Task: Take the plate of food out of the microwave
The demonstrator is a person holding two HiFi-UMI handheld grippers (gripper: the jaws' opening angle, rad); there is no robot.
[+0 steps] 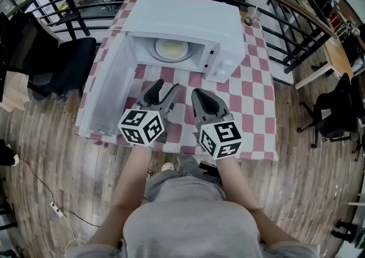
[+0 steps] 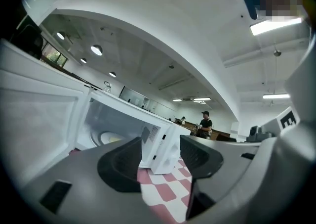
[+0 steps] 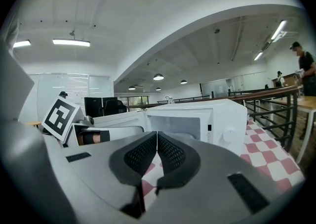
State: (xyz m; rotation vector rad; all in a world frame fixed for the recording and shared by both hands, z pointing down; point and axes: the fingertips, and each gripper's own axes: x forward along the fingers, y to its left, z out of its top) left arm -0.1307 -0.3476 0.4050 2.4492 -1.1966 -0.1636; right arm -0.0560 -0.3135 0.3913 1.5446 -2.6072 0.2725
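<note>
While the microwave (image 1: 188, 23) stands with its door (image 1: 108, 89) swung open, the plate of food (image 1: 171, 50) sits inside the cavity, untouched. Left gripper (image 1: 165, 87): jaws spread, nothing between them; right gripper (image 1: 201, 94): jaws pressed together, empty; both hover over the checked tablecloth (image 1: 251, 97). Advised: enter level, pinch the plate's near rim squarely, draw out flat.

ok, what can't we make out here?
Food on the plate: head view, too small, only a yellowish patch.
Plate, left gripper view: front hidden behind a jaw.
Plate, right gripper view: indistinct inside the pale microwave, lower part behind the jaws.
</note>
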